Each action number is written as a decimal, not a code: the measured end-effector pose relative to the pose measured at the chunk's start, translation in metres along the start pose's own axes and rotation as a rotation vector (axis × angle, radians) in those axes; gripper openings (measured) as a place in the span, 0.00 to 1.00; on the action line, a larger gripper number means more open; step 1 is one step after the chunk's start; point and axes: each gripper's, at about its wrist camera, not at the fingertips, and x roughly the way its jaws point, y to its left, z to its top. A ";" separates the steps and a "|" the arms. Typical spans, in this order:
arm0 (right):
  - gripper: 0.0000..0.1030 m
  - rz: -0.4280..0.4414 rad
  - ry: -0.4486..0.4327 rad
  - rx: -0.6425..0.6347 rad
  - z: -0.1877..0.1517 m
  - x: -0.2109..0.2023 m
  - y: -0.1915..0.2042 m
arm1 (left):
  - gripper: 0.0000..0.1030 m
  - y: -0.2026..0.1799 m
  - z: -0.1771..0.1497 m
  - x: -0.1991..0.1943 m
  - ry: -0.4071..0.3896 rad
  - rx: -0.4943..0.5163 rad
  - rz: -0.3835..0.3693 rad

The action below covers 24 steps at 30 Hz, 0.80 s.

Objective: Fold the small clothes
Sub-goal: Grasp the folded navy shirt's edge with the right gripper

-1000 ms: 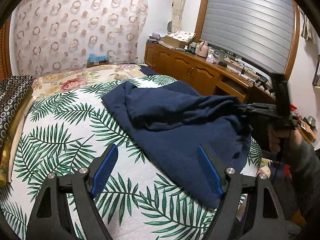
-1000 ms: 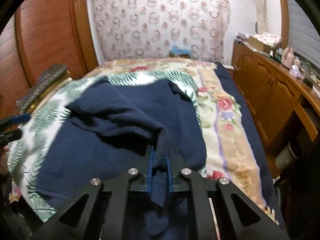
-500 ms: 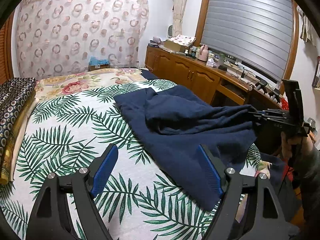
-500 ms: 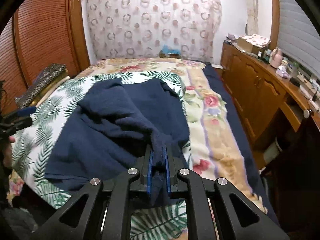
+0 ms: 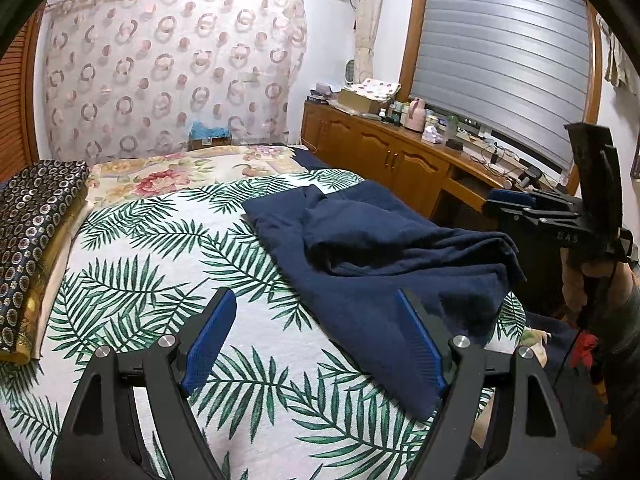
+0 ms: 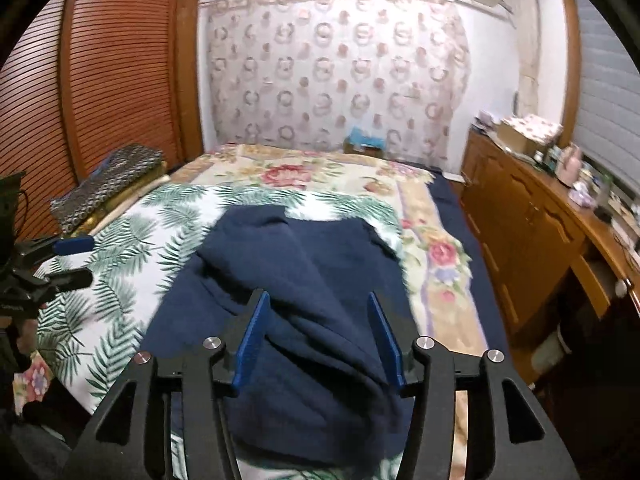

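- Evidently, the navy garment [image 6: 304, 280] is judged soft, limp and light; a hem or corner is best pinched.
- It lies rumpled on the bed [image 5: 132, 280], between the just-opened right gripper [image 6: 318, 330] fingers, unclamped.
- The left gripper [image 5: 316, 340] fingers are held apart beside its edge.
- Wooden cabinets [image 5: 384, 156] are seen beyond.

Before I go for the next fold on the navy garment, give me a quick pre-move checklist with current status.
1. Right gripper free of cloth: ok; its jaws have just been opening, and the crumpled navy blue fabric garment lies below them unpinched.
2. Left gripper open and empty: ok.
3. Garment fully on the palm-leaf bedspread: not ok, its near edge hangs over the bed's side.
4. Garment flat for folding: not ok, bunched folds in the middle.
5. Which part of the garment is sleeve or hem: cannot tell.
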 end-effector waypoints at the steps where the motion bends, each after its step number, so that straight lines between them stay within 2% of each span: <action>1: 0.52 0.013 0.001 -0.017 0.003 0.004 0.008 | 0.79 0.001 -0.001 -0.001 -0.003 -0.002 0.003; 6: 0.52 0.082 0.021 -0.069 0.017 0.027 0.030 | 0.79 0.009 -0.002 -0.006 -0.017 -0.020 0.019; 10: 0.53 0.174 0.074 -0.066 0.027 0.058 0.039 | 0.79 0.015 -0.004 -0.007 -0.019 -0.037 0.024; 16: 0.53 0.197 0.173 -0.087 0.037 0.108 0.054 | 0.79 0.020 -0.008 -0.006 -0.015 -0.049 0.027; 24: 0.54 0.126 0.302 -0.145 0.036 0.166 0.071 | 0.79 0.022 -0.011 -0.005 -0.010 -0.052 0.027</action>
